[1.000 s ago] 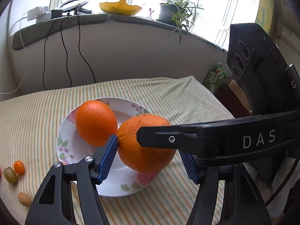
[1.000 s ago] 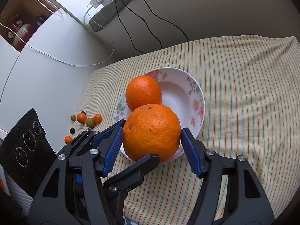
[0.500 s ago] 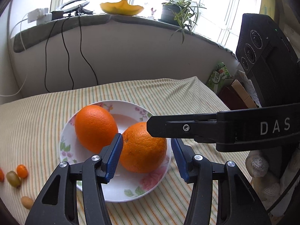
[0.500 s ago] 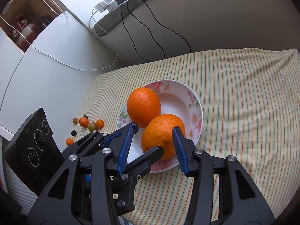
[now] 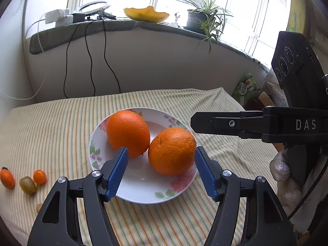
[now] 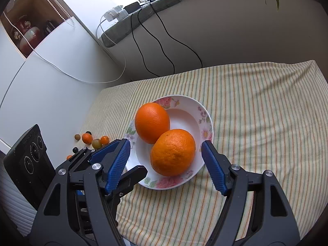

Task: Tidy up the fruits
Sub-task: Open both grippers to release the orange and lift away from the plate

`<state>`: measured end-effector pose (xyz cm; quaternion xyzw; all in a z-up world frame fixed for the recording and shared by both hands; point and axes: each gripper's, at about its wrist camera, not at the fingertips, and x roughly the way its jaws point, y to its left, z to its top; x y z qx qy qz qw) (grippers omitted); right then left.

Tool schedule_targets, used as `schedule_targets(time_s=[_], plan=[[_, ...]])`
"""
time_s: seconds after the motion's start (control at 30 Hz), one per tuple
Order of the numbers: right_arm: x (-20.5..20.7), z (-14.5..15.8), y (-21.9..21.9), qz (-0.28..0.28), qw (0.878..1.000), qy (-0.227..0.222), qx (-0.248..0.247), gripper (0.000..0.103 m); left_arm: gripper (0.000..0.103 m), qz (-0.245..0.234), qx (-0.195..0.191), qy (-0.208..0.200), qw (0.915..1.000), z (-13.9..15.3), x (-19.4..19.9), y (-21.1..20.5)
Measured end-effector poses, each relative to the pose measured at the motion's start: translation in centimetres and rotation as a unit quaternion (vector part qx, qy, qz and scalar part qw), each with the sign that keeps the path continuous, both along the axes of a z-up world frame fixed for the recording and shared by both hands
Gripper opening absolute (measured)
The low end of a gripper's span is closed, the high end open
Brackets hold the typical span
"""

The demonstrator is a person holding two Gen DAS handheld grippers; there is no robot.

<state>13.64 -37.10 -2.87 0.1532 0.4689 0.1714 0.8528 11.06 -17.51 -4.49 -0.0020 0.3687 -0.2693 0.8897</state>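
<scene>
Two oranges lie touching in a white floral plate (image 5: 141, 192) on the striped cloth. The far orange (image 5: 128, 133) is at the plate's left, the near orange (image 5: 172, 150) at its right. They also show in the right wrist view: far orange (image 6: 152, 122), near orange (image 6: 172, 152), plate (image 6: 202, 121). My left gripper (image 5: 162, 172) is open and empty, its jaws wide just short of the near orange. My right gripper (image 6: 165, 165) is open and empty, jaws either side of the near orange without touching.
Several small fruits (image 5: 26, 180) lie on the cloth left of the plate, also in the right wrist view (image 6: 92, 140). A wall with hanging cables (image 5: 90, 61) and a windowsill with a potted plant (image 5: 203, 18) stand behind. Boxes (image 5: 258, 98) sit past the table's right edge.
Both grippers let go of the near orange, which now rests in the plate beside the other. Both opened wide and drew back from the plate.
</scene>
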Motion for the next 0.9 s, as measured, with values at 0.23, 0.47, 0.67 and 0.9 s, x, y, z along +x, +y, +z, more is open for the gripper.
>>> schedule_targets(time_s=[0.23,0.47,0.67,0.9], plan=[[-0.9,0.3,1.6,0.006,1.000,-0.024,-0.019,0.077,0.066,0.016,0.003,-0.004,0.9999,-0.3,-0.8,2.0],[-2.2,0.7,4.3,0.026,0.997,-0.068,-0.024,0.077,0.066,0.050,0.002,-0.001,0.9987,-1.1,-2.0,5.8],[-3.1,1.3,8.3,0.075,0.990,-0.105,-0.054,0.078,0.066,0.101,0.005,0.008,0.9948,-2.4,-3.6,10.6],[-3.6,0.4,12.6,0.129,0.985,-0.101,-0.054,0.077,0.066,0.168,0.010,0.024,0.9855,-4.0,-5.3,16.4]])
